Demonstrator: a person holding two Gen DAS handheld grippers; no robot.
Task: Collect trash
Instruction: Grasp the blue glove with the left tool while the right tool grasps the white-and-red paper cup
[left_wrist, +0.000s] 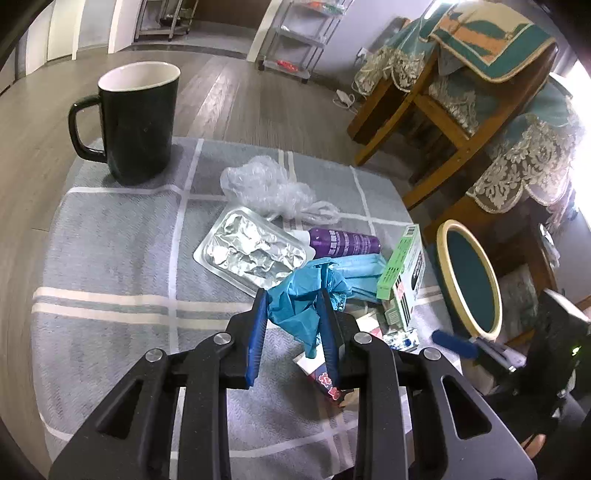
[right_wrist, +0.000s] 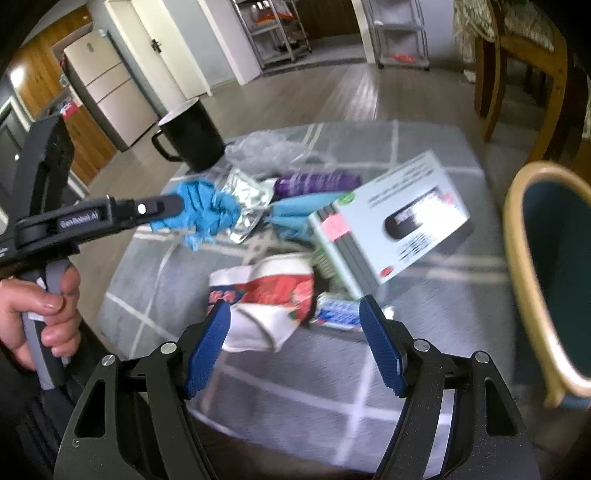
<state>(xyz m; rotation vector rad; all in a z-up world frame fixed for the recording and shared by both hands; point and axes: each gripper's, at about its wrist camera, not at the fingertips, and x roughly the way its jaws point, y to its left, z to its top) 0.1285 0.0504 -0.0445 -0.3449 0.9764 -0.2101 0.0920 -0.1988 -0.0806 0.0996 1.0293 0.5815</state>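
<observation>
My left gripper (left_wrist: 293, 301) is shut on a crumpled blue glove (left_wrist: 295, 302) and holds it above the table; it also shows in the right wrist view (right_wrist: 207, 212). My right gripper (right_wrist: 295, 314) is open and empty, just above a red and white wrapper (right_wrist: 273, 291). On the grey checked cloth (left_wrist: 110, 258) lie a foil blister tray (left_wrist: 251, 251), a purple tube (left_wrist: 343, 242), a clear plastic bag (left_wrist: 266, 184), a blue mask (left_wrist: 354, 266) and a white and green box (right_wrist: 391, 218). The teal bin with a tan rim (right_wrist: 550, 280) stands at the table's right edge.
A black mug (left_wrist: 136, 122) stands at the cloth's far left corner. A small blue and white packet (right_wrist: 340, 314) lies beside the wrapper. Wooden chairs with lace covers (left_wrist: 461, 110) stand to the right beyond the table.
</observation>
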